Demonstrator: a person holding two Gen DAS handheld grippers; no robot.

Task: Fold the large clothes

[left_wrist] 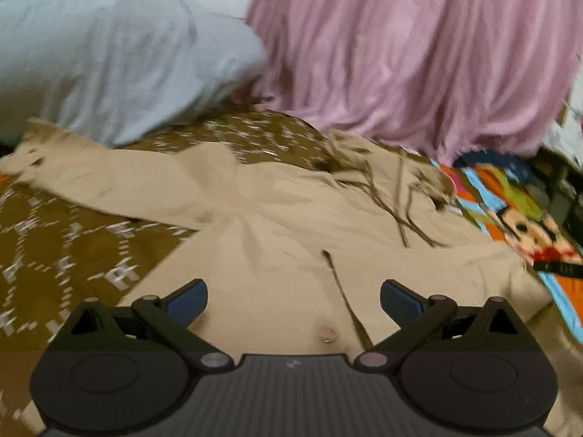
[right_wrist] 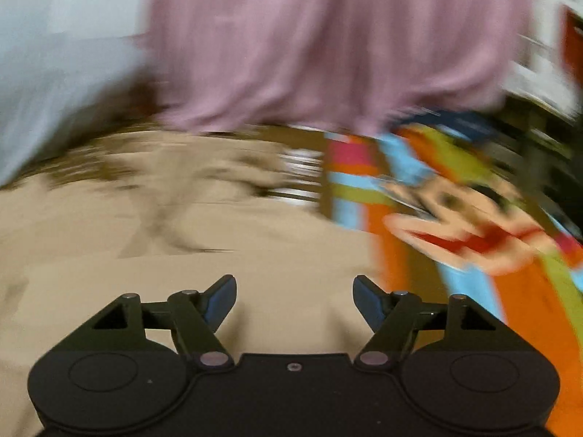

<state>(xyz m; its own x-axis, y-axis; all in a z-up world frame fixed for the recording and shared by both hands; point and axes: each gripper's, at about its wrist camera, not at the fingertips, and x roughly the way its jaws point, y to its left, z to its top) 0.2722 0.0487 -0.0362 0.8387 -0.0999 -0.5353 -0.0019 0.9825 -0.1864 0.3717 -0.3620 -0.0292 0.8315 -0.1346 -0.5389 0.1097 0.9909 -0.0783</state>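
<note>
1. A big pink curtain hangs at the back, and its folds run up and down.
2. A brown bed cover with white marks lies under everything.
3. The tan shirt is the thing to fold. It lies spread out flat on the brown bed cover, in the middle of the left camera's view.
4. The shirt's long way runs from the gripper, at the bottom of the view, up toward the curtain. One sleeve sticks out flat to the left. The far end near the curtain is bunched up and wrinkled.
5. A pale blue pillow sits at the far left, beside the curtain.
6. A bright cartoon blanket lies to the right of the shirt, touching its edge.
7. The left gripper hangs over the shirt. Its jaws are wide apart, with nothing between them.
8. The right gripper is over the shirt too, near the cartoon blanket. Its jaws are apart and hold nothing. This view is very blurry.
9. A small round button shows on the shirt, beside a thin dark line, close to the left gripper.
</note>
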